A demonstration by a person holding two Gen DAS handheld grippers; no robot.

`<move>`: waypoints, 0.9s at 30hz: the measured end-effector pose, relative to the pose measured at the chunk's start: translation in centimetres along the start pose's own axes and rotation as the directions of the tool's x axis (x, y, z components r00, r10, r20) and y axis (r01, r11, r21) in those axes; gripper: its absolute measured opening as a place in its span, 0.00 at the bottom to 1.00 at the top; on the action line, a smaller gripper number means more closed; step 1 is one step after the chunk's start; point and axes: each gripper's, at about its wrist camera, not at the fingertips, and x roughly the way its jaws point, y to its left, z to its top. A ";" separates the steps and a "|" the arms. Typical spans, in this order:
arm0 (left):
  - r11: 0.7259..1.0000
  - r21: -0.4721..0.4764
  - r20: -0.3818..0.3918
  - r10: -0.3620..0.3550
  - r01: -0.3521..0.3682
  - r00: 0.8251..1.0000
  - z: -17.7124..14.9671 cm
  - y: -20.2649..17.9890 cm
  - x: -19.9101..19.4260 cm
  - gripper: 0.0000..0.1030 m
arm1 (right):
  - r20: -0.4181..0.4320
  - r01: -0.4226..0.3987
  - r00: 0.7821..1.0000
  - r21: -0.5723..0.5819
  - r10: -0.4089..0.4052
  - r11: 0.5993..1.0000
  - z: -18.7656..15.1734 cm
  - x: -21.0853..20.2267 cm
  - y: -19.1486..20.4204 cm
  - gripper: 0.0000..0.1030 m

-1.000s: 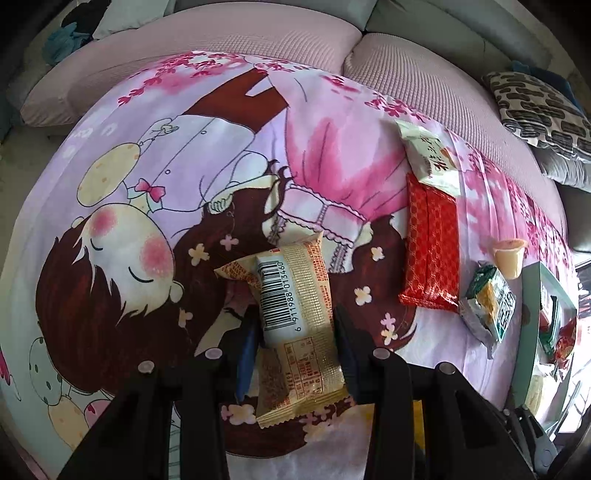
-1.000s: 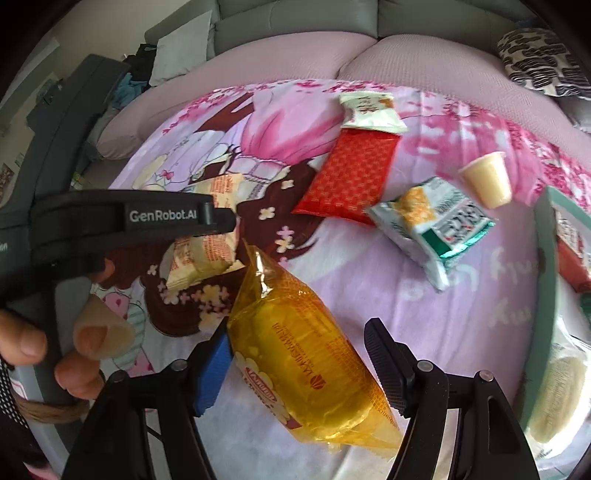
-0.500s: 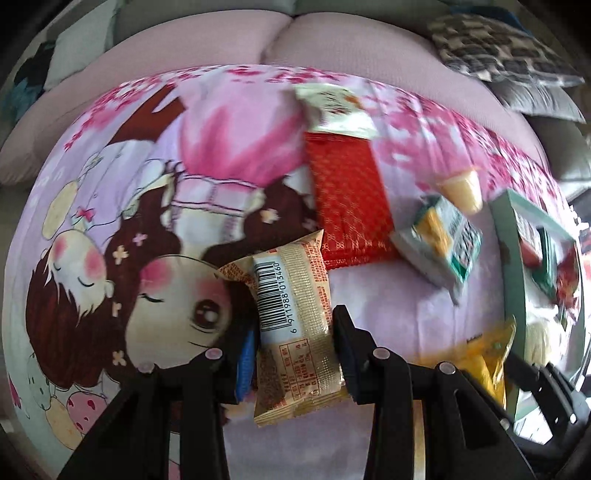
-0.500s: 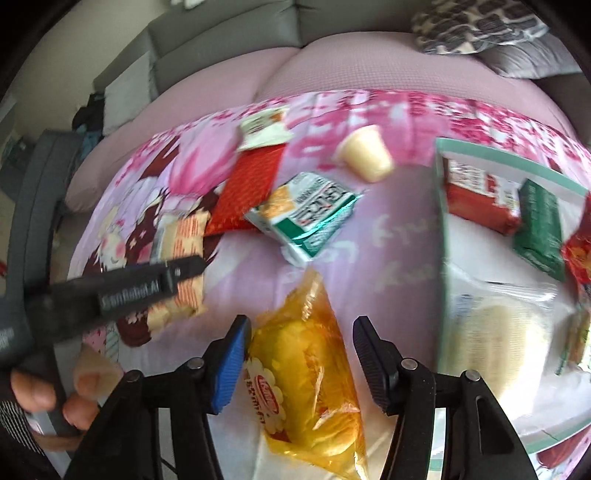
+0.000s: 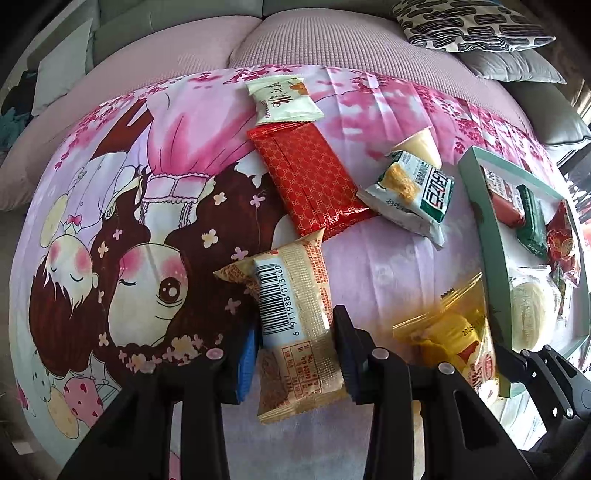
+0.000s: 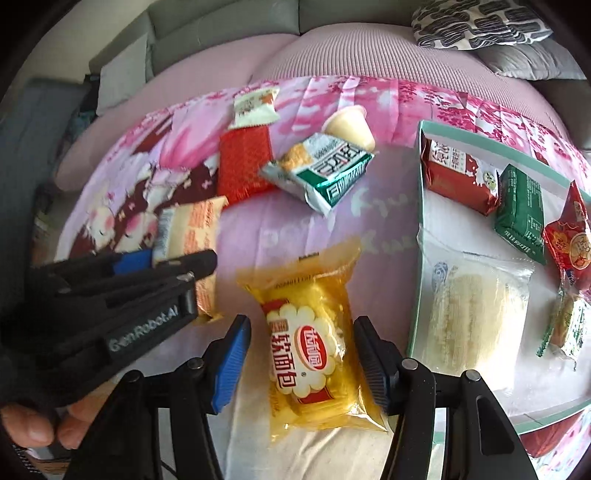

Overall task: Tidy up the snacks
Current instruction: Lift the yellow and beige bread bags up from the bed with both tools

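My left gripper [image 5: 295, 339] is shut on a beige snack pack [image 5: 295, 314] with a barcode, held above the cartoon bedsheet. It also shows in the right wrist view [image 6: 188, 236]. My right gripper [image 6: 303, 354] holds a yellow bread pack [image 6: 314, 343] between its fingers, just left of the green-rimmed tray [image 6: 417, 258]. The yellow pack also shows in the left wrist view [image 5: 461, 339]. The tray [image 5: 480, 221] holds several snack packs.
On the sheet lie a red pack [image 5: 314, 181], a white pack [image 5: 282, 98], a green-white pack [image 5: 413, 192] and a pudding cup [image 5: 419, 144]. Sofa cushions and a patterned pillow [image 5: 472, 26] lie behind.
Both grippers have moved right toward the tray with their packs. The yellow pack has turned so that its printed face shows.
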 end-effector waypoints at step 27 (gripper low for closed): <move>0.997 -0.021 -0.028 0.068 -0.068 0.997 0.9 -1.0 3.2 0.42 | -0.013 0.013 1.000 -0.004 -0.013 1.000 -0.3 1.3 0.0 0.42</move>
